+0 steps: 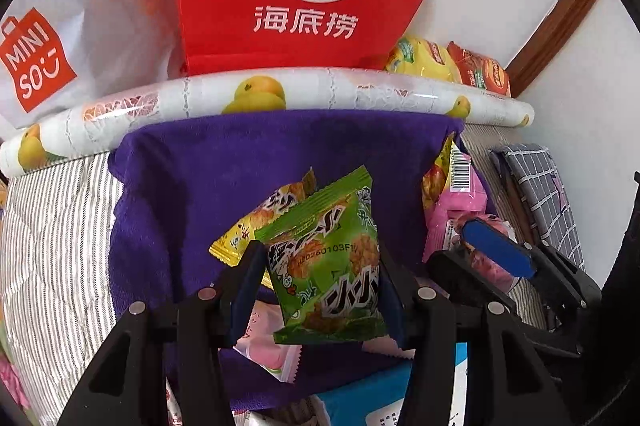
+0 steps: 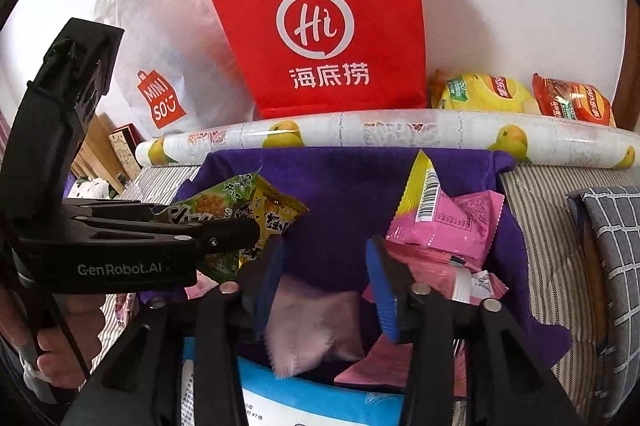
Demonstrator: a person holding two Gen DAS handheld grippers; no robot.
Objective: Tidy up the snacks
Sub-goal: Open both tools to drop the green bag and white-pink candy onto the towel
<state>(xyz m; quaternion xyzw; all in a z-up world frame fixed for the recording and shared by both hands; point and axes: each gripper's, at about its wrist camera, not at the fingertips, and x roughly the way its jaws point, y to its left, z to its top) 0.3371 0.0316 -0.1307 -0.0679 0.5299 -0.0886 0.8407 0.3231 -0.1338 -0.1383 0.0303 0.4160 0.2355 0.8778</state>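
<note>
My left gripper (image 1: 320, 282) is shut on a green snack packet (image 1: 332, 266) and holds it over a purple cloth (image 1: 180, 194). A yellow packet (image 1: 240, 230) lies on the cloth just behind it. In the right wrist view the left gripper (image 2: 224, 238) comes in from the left with the green packet (image 2: 208, 210). My right gripper (image 2: 326, 282) stands open above the cloth (image 2: 332, 194), blue pads (image 2: 384, 290) apart. A blurred pale pink packet (image 2: 312, 330) sits low between its fingers, not pressed. Pink packets (image 2: 448, 234) are piled just right of it.
A red paper bag (image 2: 320, 26) and a white shopping bag (image 2: 160, 66) lean on the wall behind a fruit-print roll (image 2: 400, 130). Yellow (image 2: 480, 92) and red (image 2: 572, 98) snack bags rest at back right. A checked cushion (image 2: 616, 246) is right, a blue-white box (image 2: 320, 402) nearest.
</note>
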